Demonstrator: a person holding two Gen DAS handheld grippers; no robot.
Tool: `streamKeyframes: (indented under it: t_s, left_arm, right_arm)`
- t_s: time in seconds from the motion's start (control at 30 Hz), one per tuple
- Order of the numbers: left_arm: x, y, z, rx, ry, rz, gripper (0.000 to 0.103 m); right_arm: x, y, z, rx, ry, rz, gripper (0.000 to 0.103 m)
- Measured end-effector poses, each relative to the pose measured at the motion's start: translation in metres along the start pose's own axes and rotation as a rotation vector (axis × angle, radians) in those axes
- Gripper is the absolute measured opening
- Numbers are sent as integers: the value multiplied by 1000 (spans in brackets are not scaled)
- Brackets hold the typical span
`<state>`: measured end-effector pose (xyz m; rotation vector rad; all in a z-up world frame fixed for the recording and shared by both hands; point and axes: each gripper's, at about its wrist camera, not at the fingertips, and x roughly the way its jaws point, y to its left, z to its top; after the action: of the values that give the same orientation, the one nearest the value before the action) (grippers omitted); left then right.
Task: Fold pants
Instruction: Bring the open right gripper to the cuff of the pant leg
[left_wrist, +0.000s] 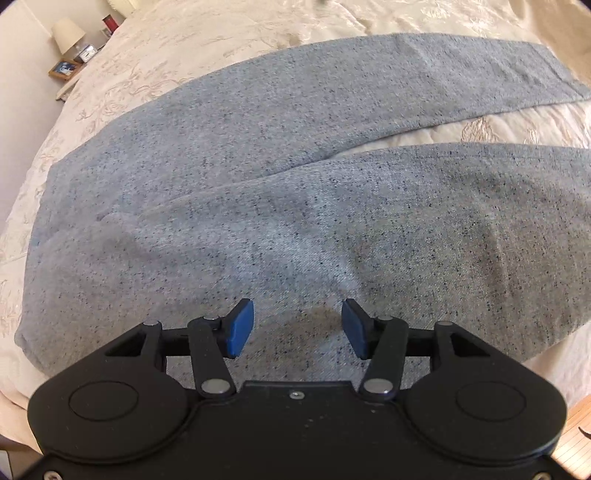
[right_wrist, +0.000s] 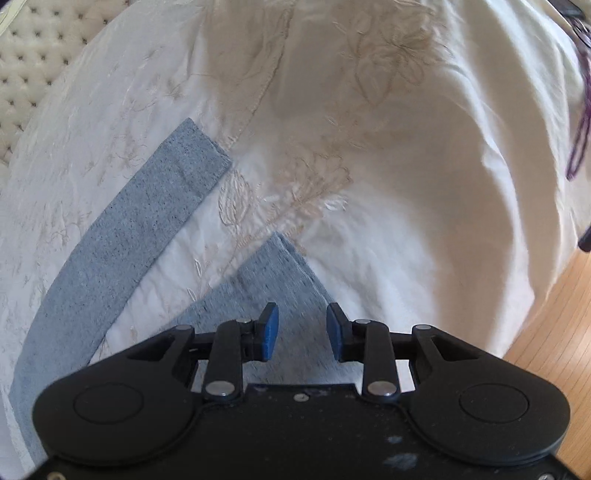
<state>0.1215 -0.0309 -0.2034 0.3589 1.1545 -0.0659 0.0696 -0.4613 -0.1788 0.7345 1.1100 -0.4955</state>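
A: where are the pants (left_wrist: 258, 177)?
B: flat on the bed (left_wrist: 155, 48), legs apart. Left gripper (left_wrist: 297, 328) wide over them, right gripper (right_wrist: 302, 330) wide, probably above a hem.

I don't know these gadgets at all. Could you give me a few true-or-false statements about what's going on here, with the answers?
1. The pants lie spread on a bedspread. True.
2. The two legs are stacked on each other. False: they lie apart, with bedspread showing between them.
3. The left gripper is open. True.
4. The right gripper is clamped on a leg hem. False: its jaws are open above the near leg.
5. The pants are red. False: speckled grey-blue.
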Motion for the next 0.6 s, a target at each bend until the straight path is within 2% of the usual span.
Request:
streamKeyframes:
  t_s: [0.13, 0.23, 0.33, 0.6]
  left_arm:
    - [-16, 8, -4, -38, -35, -3, 59]
    - [-25, 11, -5, -54, -50, -8, 59]
    - [-32, 12, -4, -69, -56, -17, 59]
    - [-36, 18, -8, -103, -42, -5, 59]
  right_arm:
    - [-15, -32, -35, 58, -3, -38, 32]
    - [-20, -43, -56, 49, -5, -52, 32]
    - [-12, -42, -67, 26, 8, -24, 32]
    - [23, -11, -47, 1, 7, 13, 32]
